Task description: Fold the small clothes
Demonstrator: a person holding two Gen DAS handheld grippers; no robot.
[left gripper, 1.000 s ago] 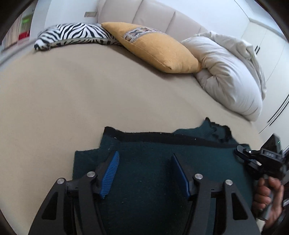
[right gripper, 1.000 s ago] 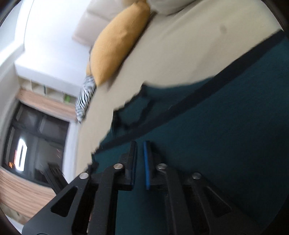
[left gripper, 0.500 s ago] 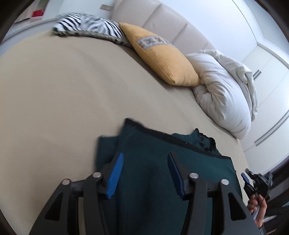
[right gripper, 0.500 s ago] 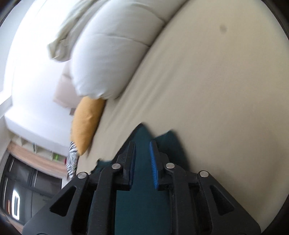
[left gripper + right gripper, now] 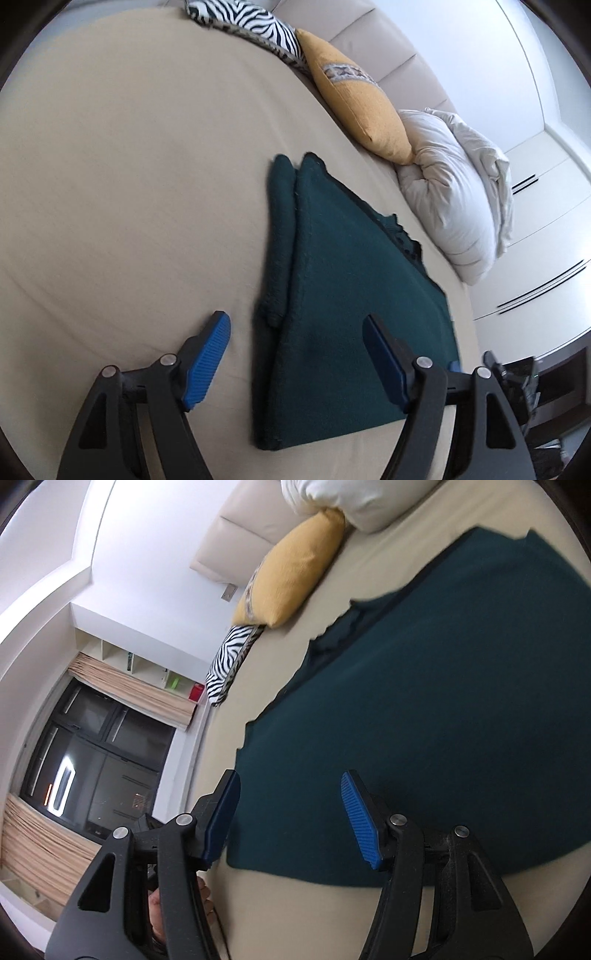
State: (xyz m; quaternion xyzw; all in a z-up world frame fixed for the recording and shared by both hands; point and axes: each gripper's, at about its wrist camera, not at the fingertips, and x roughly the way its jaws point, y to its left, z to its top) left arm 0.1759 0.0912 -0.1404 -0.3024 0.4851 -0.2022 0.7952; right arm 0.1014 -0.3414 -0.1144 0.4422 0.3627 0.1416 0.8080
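A dark green knit garment lies folded flat on the beige bed, with a narrow folded strip along its left side. It also shows in the right wrist view. My left gripper is open and empty, held above the garment's near edge. My right gripper is open and empty, above the garment's near corner. The right gripper's body shows in the left wrist view at the lower right.
A yellow cushion, a zebra-print cushion and a bunched white duvet lie along the headboard. White wardrobe doors stand to the right. A dark window and shelf are beyond the bed in the right wrist view.
Both grippers have opened wide and drawn back from the garment. The right gripper was nearly shut before. The garment now lies flat, let go.
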